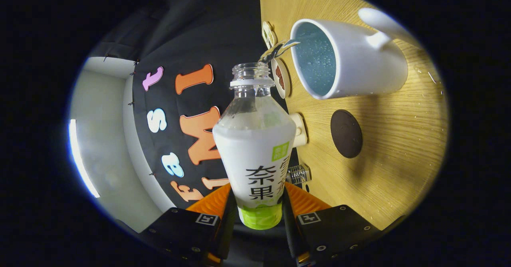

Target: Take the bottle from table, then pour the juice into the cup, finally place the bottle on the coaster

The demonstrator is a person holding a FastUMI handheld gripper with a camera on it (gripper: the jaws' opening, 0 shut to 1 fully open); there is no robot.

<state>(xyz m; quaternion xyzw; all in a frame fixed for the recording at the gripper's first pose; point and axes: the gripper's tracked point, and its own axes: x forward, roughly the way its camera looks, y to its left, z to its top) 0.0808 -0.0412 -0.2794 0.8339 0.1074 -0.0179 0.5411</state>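
1. Claw [258,209] is clamped on the bottle [255,151]; both fingers press its lower sides near the green base band.
2. The bottle has no cap and carries a white label with dark characters. The view is rolled about a quarter turn, so the table [399,171] stands up like a wall at 3 o'clock of the bottle.
3. A thin stream of liquid [277,50] leaves the bottle mouth [250,69] and runs toward 1 o'clock, reaching the rim of the cup [351,59].
4. The cup is a white mug, its opening facing the bottle and its handle [381,23] on the far side, at 2 o'clock. Its inside looks pale blue and speckled with droplets or bubbles.
5. A dark round coaster [346,133] lies on the table at 3 o'clock of the bottle, just below the cup in the view. It is bare and apart from the bottle.
6. A small clear cap-like piece [297,174] sits at the table edge, just beside the bottle's lower right side.
7. Small flat round pieces [279,77] lie along the table edge between bottle neck and cup; details too small to tell.
8. Scattered droplets [433,75] show on the table past the cup.
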